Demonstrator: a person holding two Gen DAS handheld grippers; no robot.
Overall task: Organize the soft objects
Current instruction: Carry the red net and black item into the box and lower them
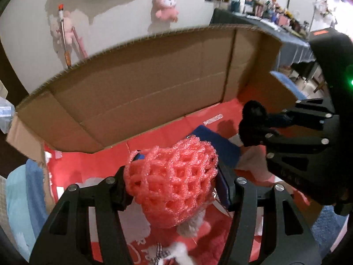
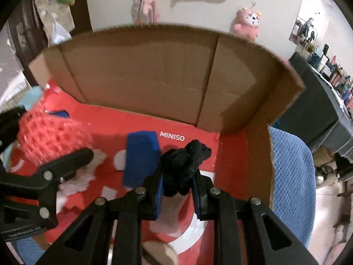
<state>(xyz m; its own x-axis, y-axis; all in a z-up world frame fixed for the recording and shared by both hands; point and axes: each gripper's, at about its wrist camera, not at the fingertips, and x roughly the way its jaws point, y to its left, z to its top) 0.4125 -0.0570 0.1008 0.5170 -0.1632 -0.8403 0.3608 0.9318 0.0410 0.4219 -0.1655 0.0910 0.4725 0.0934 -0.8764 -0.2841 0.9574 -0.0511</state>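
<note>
My left gripper [image 1: 174, 190] is shut on a pink foam net [image 1: 172, 183] and holds it over the open cardboard box [image 1: 141, 84]; the net also shows at the left of the right wrist view [image 2: 53, 139]. My right gripper [image 2: 177, 190] is shut on a black fuzzy cloth [image 2: 185, 165] and holds it above the box's red bottom [image 2: 229, 154]; it also shows in the left wrist view [image 1: 253, 123]. A blue sponge block [image 2: 141, 156] lies on the red bottom between the grippers. White and pale pink soft pieces [image 2: 77, 181] lie beside it.
The box walls [image 2: 154, 72] stand tall at the back and right. A blue towel [image 2: 291, 181] lies outside the box on the right. Plush toys [image 1: 165, 6] hang on the wall behind. A dark table with clutter [image 1: 275, 22] stands at the far right.
</note>
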